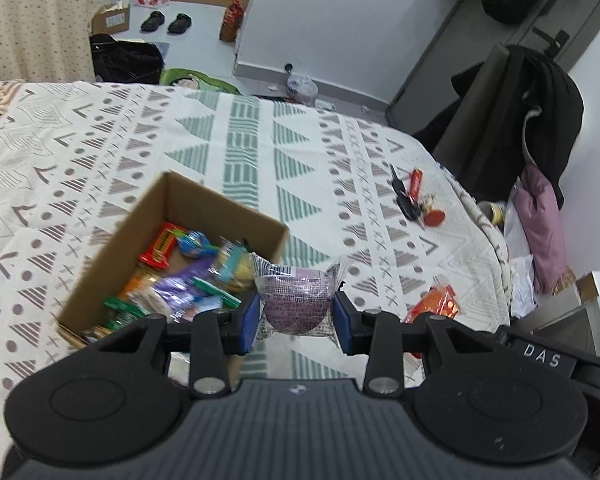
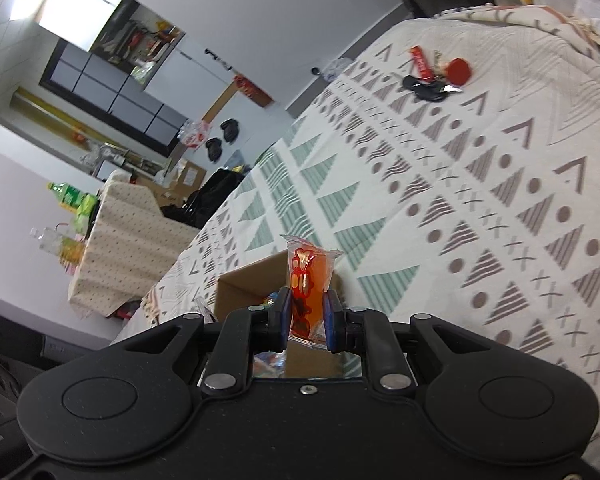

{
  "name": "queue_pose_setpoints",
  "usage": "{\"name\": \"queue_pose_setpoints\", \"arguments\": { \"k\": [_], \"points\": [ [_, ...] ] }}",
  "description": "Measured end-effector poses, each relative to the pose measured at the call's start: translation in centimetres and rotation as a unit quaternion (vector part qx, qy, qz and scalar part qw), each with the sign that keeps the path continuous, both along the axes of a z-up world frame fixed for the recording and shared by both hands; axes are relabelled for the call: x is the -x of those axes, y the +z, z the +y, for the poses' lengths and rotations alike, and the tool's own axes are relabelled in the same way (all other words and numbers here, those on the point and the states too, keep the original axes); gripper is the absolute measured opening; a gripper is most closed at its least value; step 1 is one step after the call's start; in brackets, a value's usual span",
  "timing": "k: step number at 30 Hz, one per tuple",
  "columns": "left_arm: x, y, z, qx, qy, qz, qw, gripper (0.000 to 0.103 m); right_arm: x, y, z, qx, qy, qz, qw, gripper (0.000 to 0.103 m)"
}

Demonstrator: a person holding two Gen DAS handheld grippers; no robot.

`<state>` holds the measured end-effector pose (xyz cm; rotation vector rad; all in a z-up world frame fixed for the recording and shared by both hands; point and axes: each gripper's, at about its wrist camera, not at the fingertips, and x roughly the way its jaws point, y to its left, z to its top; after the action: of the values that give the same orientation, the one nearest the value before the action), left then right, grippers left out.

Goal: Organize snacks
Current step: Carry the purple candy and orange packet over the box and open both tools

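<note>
A brown cardboard box [image 1: 112, 248] sits on the patterned cloth and holds several wrapped snacks [image 1: 188, 276]. My left gripper [image 1: 296, 316] is shut on a round purple snack in a clear wrapper [image 1: 296, 300], held just right of the box's near corner. In the right wrist view my right gripper [image 2: 307, 316] is shut on an orange-red jelly packet [image 2: 306, 280], standing upright above the box [image 2: 252, 284]. That orange packet [image 1: 436, 300] also shows at the right in the left wrist view.
A bunch of keys with a red tag and a red charm [image 1: 414, 200] lies on the cloth [image 1: 260, 140] toward its far right; the keys [image 2: 432, 76] show again in the right wrist view. A chair draped in a black coat [image 1: 540, 120] stands past the table's right edge.
</note>
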<state>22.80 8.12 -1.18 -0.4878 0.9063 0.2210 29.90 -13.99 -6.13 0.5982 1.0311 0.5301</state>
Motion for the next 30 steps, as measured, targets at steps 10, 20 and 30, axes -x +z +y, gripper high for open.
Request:
{"name": "queue_pose_setpoints", "arguments": {
  "k": [10,20,30],
  "points": [
    [0.8,1.2,4.9,0.003,0.029,-0.014,0.9995,0.038,0.5,1.0,3.9,-0.004,0.025,-0.008,1.0,0.017],
    [0.3,0.0,8.4,0.023,0.051,-0.01,0.9984,0.041,0.2,1.0,7.4,0.006,0.048,-0.007,0.999,0.017],
    [1.0,-0.9,11.3,0.038,0.076,0.003,0.9964,0.047,-0.7,0.6,10.8,0.009,0.061,-0.002,0.998,0.017]
  ]
}}
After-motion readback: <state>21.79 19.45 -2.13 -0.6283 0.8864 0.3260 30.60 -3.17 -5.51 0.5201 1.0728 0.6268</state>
